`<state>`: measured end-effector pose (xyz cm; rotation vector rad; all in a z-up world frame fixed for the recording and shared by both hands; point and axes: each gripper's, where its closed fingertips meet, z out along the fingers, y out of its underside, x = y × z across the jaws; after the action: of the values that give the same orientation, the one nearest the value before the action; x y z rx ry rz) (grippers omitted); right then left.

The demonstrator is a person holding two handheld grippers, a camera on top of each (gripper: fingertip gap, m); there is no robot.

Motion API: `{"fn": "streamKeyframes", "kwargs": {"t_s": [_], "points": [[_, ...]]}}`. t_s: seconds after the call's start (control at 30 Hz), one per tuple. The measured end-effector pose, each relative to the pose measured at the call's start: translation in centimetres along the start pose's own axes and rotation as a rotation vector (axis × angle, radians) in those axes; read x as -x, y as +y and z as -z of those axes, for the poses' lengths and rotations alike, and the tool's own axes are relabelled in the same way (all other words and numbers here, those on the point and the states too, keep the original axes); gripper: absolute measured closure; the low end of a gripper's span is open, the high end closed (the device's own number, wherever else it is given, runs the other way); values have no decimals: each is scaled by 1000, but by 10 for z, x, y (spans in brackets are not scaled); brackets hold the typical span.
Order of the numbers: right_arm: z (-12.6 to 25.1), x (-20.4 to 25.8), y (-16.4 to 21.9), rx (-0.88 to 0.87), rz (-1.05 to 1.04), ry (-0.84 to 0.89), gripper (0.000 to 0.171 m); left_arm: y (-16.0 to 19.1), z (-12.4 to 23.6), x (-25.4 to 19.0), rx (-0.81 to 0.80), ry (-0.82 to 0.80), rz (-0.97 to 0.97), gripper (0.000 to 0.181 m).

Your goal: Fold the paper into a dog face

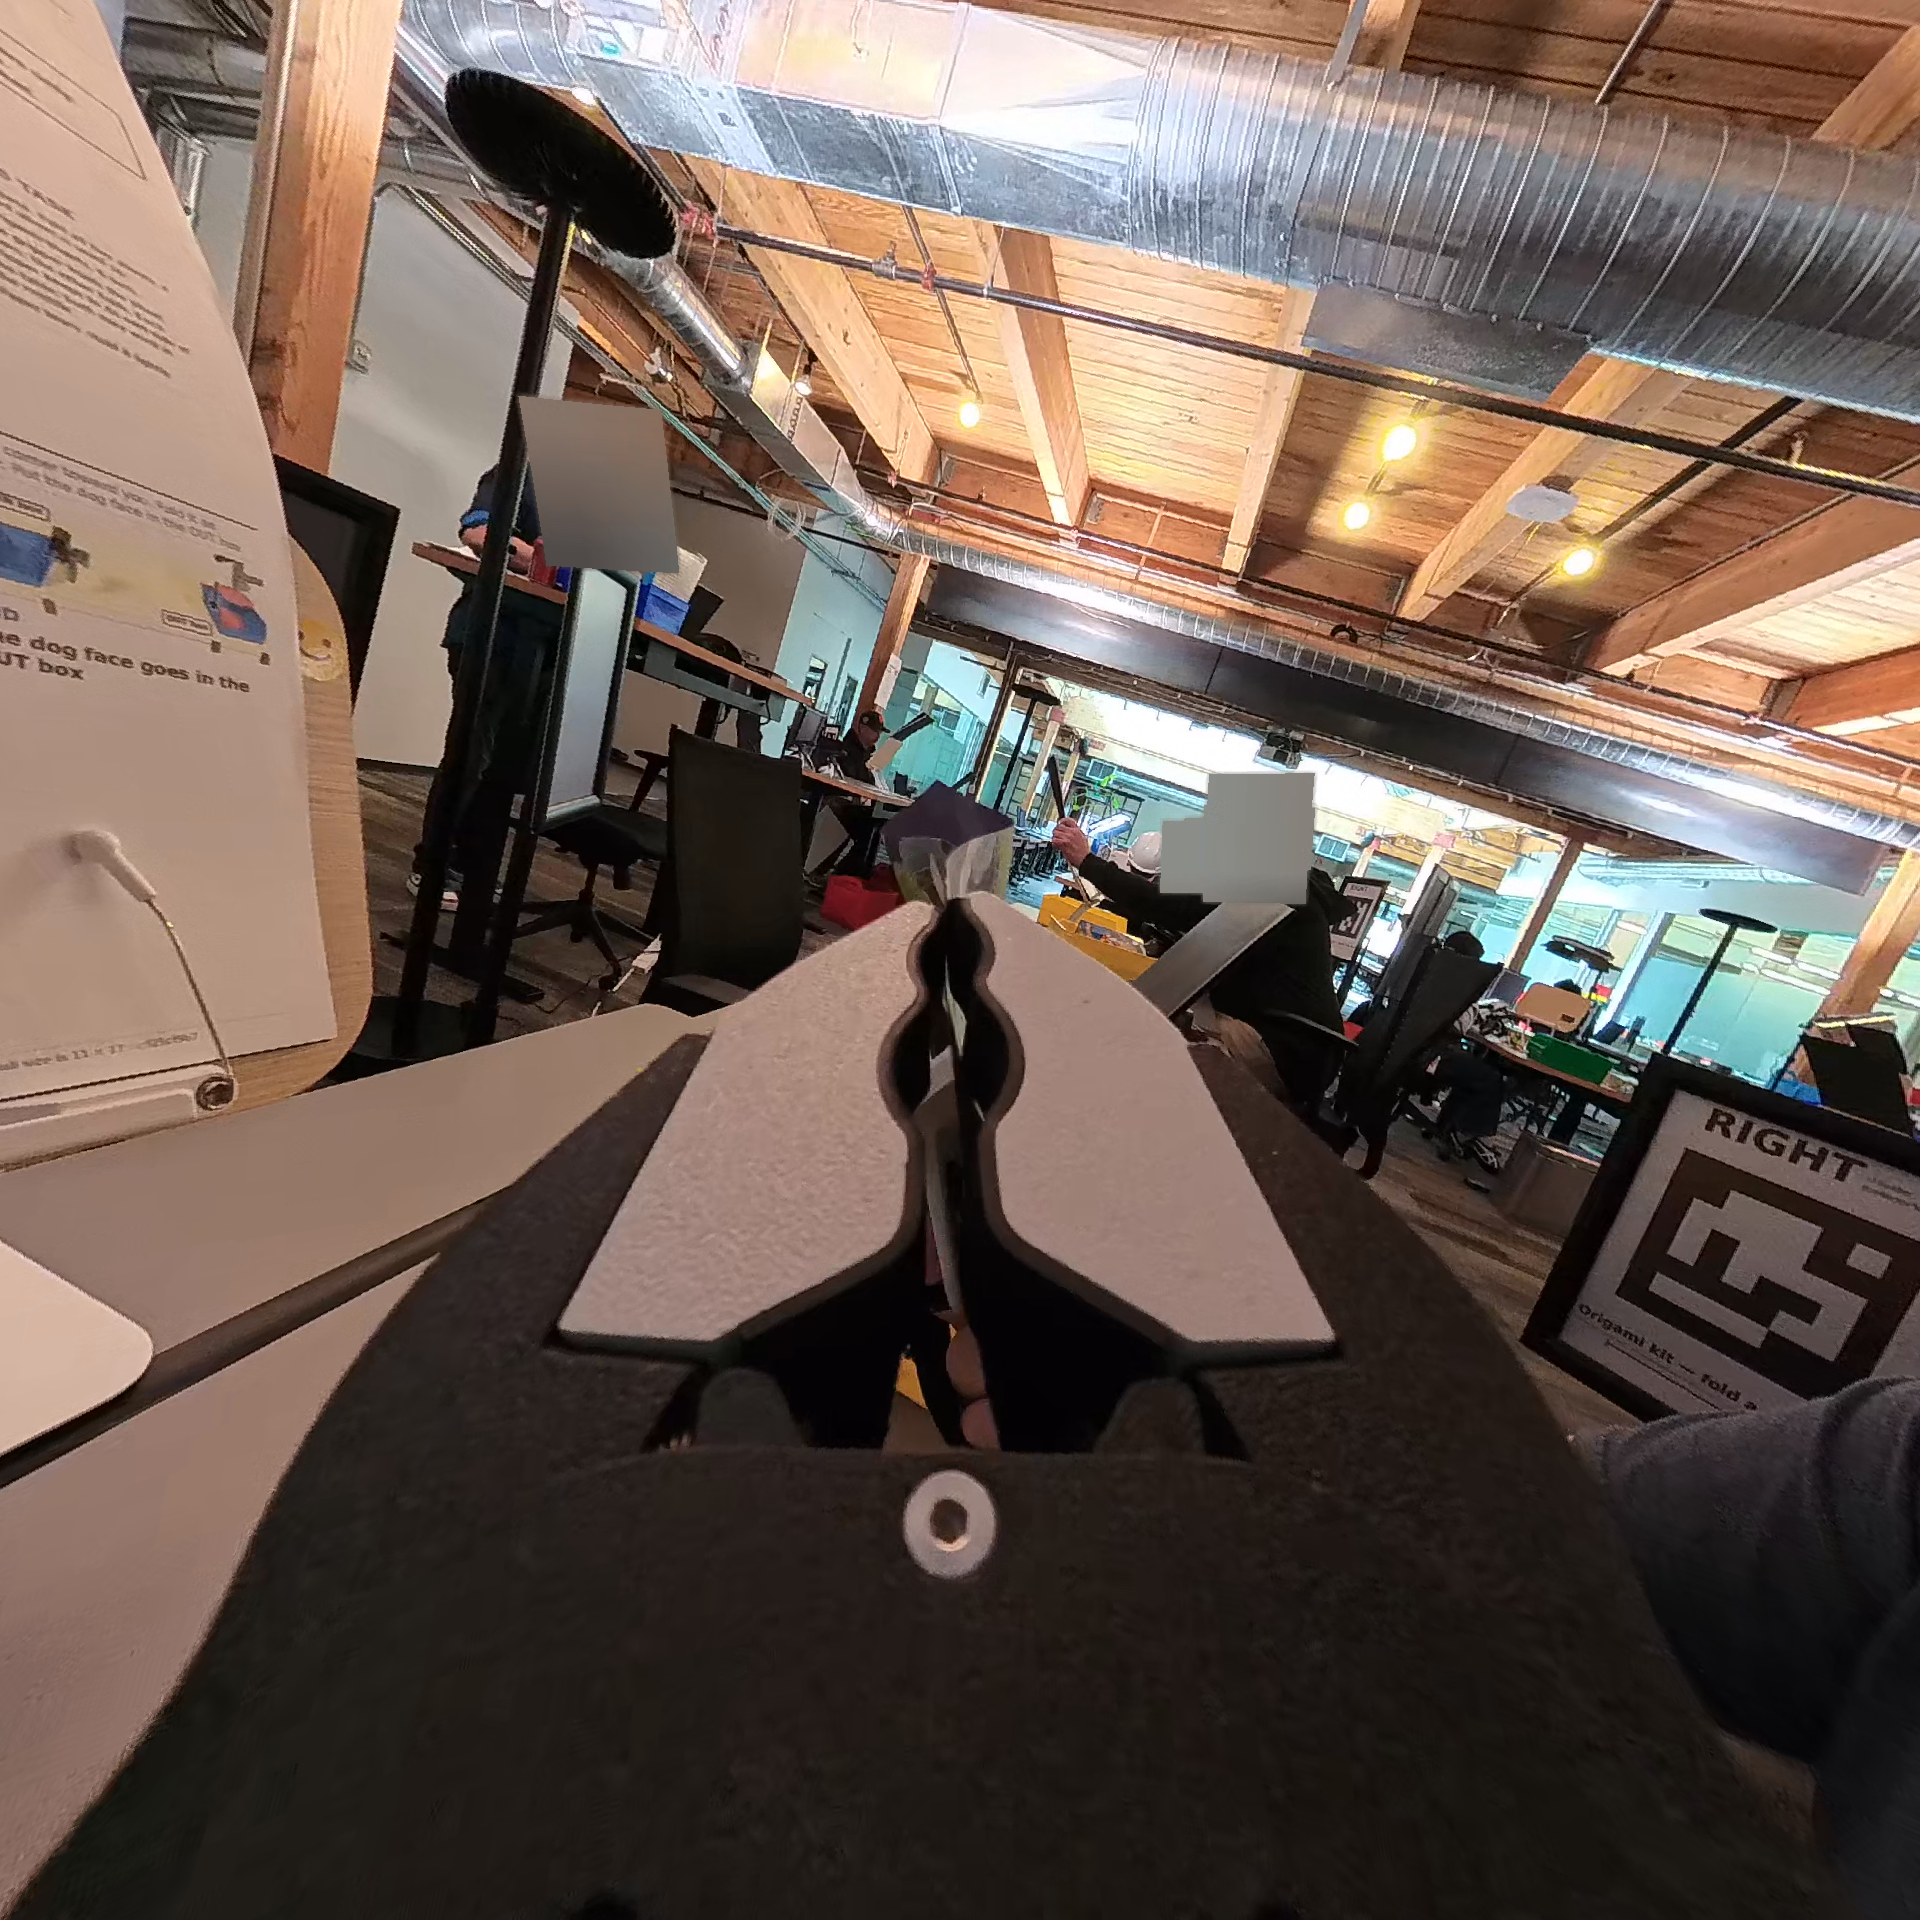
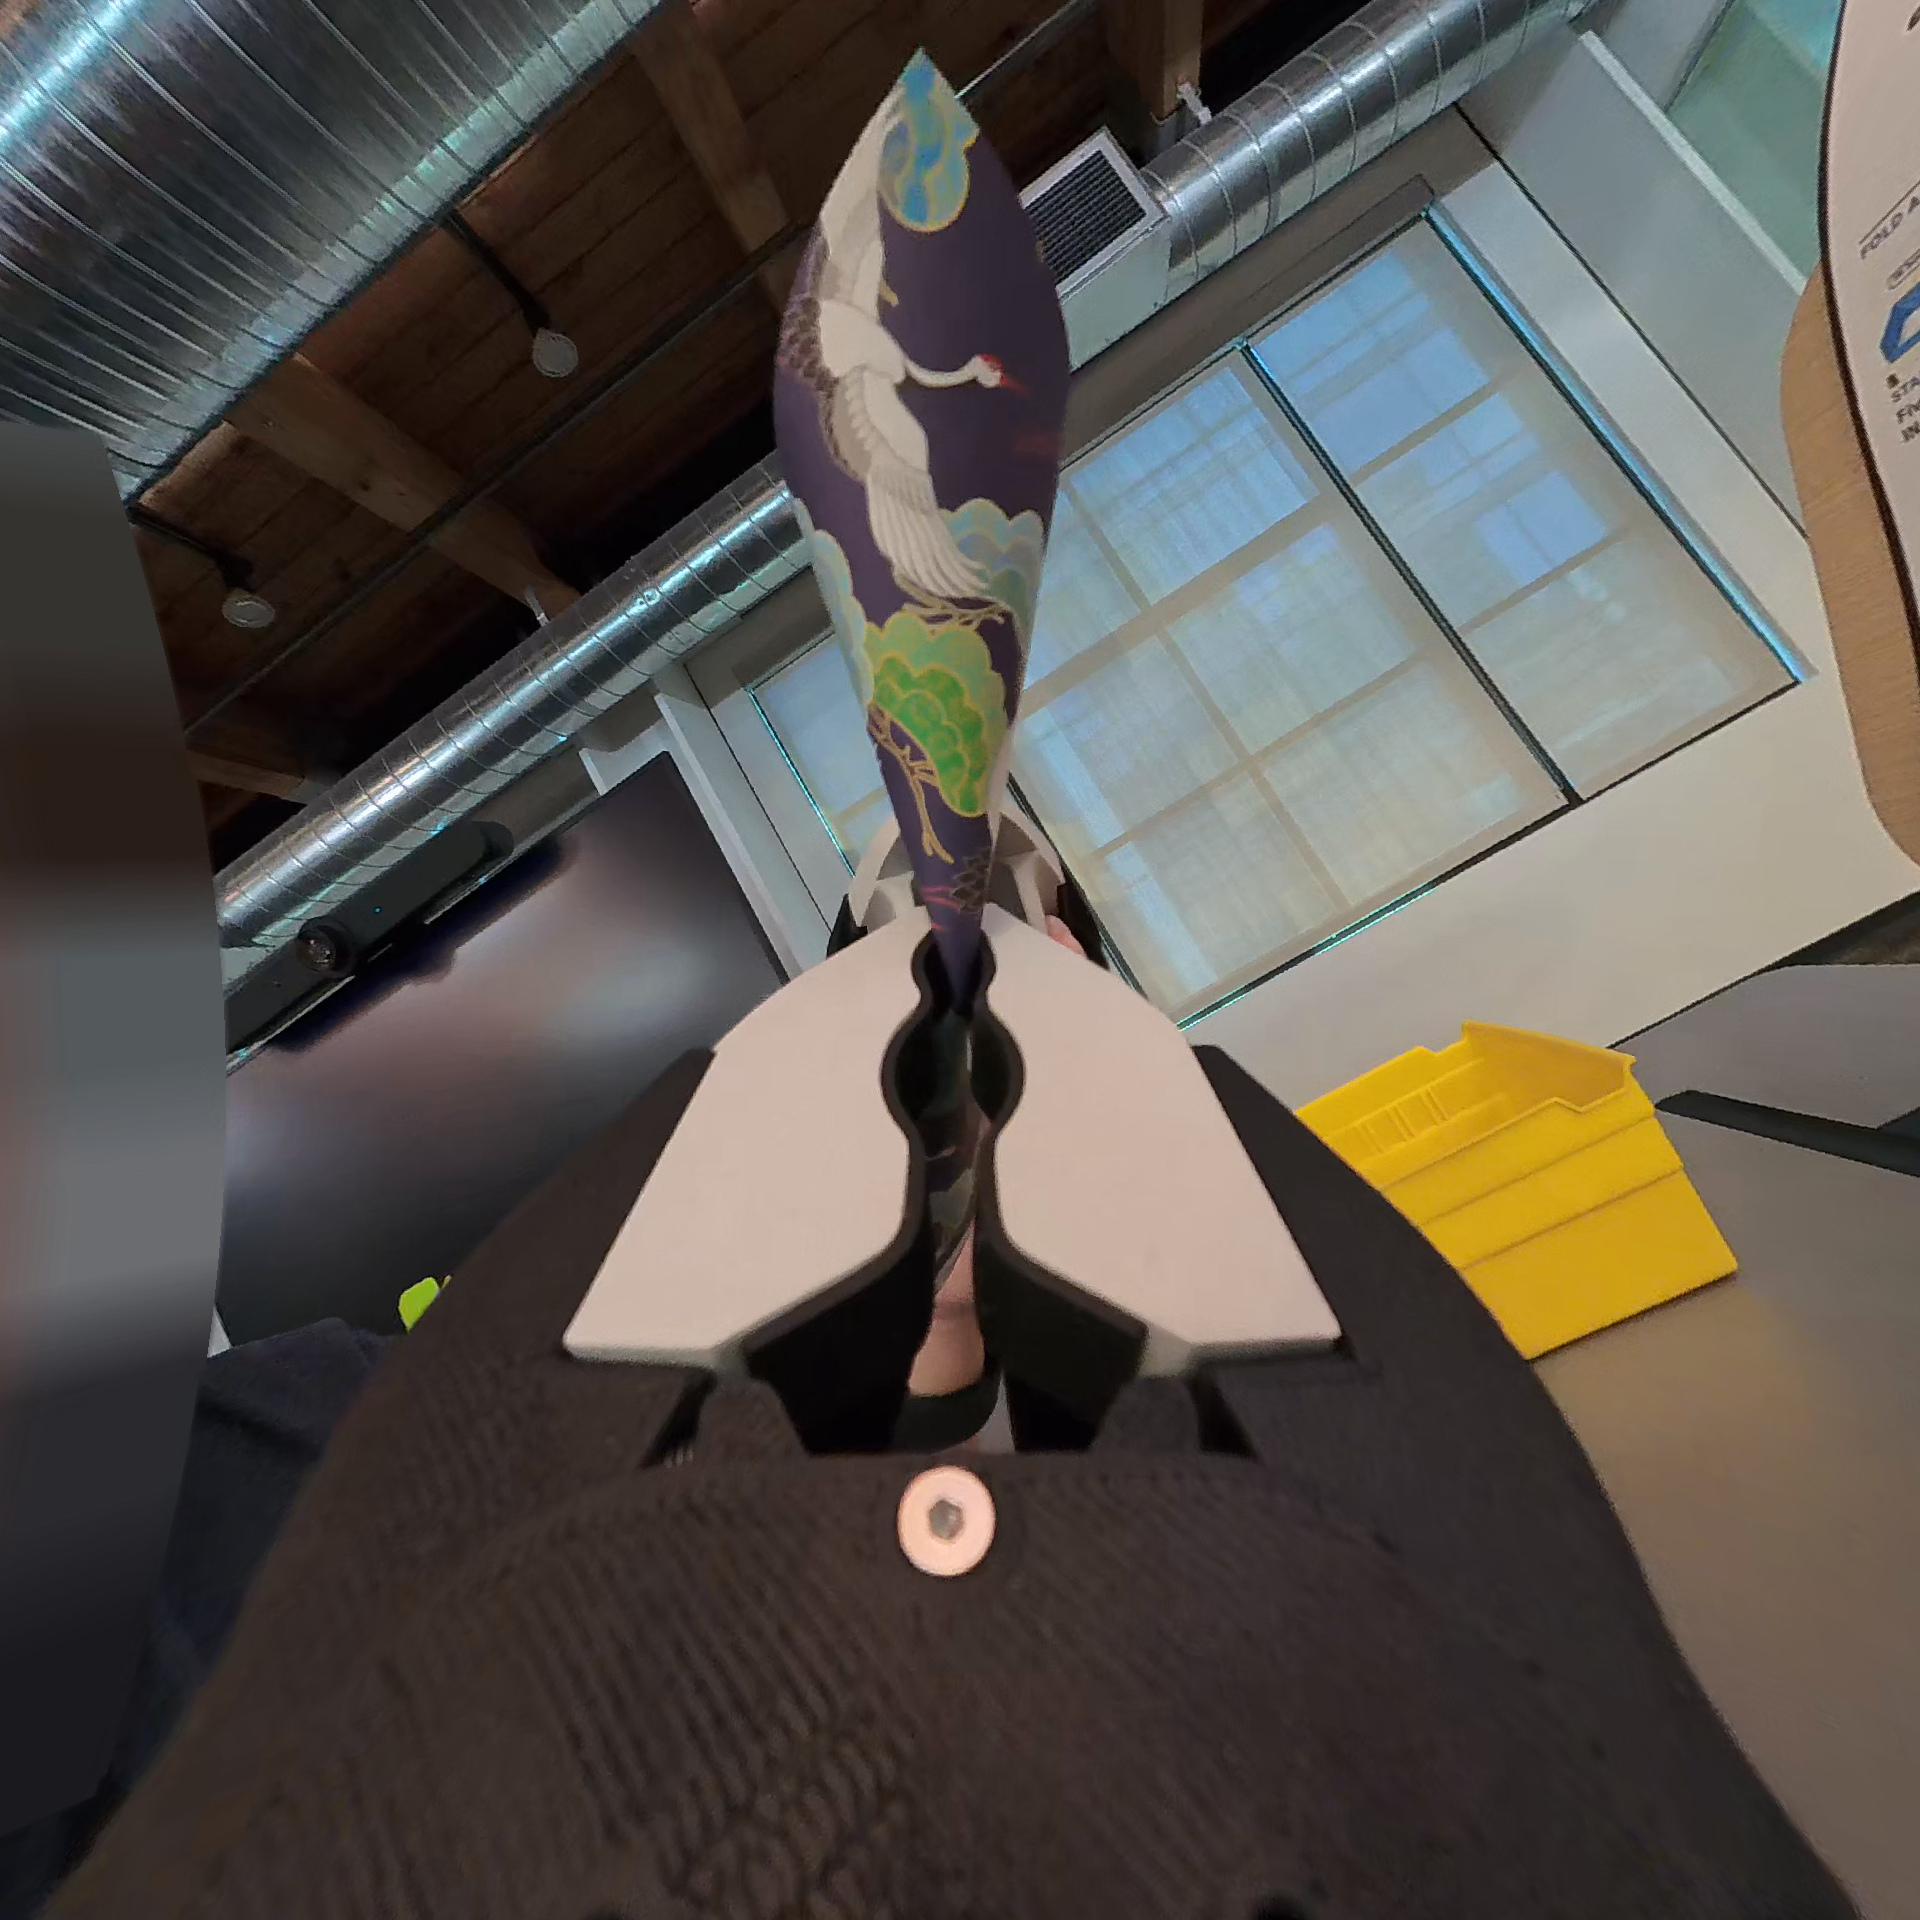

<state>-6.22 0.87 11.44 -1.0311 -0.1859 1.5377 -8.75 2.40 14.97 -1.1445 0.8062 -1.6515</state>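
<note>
Paper (image 2: 920, 499): pinched between the right gripper (image 2: 954, 971) fingers, rising above them.
Bin (image 2: 1507, 1184): set on the table (image 2: 1787, 1351), right of the gripper.

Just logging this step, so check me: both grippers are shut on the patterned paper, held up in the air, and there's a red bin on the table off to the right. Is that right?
Not quite: the bin is yellow, not red, as the right wrist view shows. The rest holds: the right gripper and the left gripper are each shut on the patterned paper, which is held up in the air.
</note>
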Motion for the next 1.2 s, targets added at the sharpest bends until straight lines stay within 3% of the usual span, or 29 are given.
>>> {"fn": "streamKeyframes", "kwargs": {"t_s": [0.27,0.43,0.53,1.2], "points": [[-2,7,-1,10,19,-46,170,-2,1,-4,-4,21,8,181],[0,10,-8,-29,23,-61,161,-2,1,-7,8,36,3,181],[2,11,-9,-32,29,-71,170,-1,0,-8,18,44,10,181],[9,29,-18,-124,103,-178,170,3,-6,-28,50,96,-102,181]]}}
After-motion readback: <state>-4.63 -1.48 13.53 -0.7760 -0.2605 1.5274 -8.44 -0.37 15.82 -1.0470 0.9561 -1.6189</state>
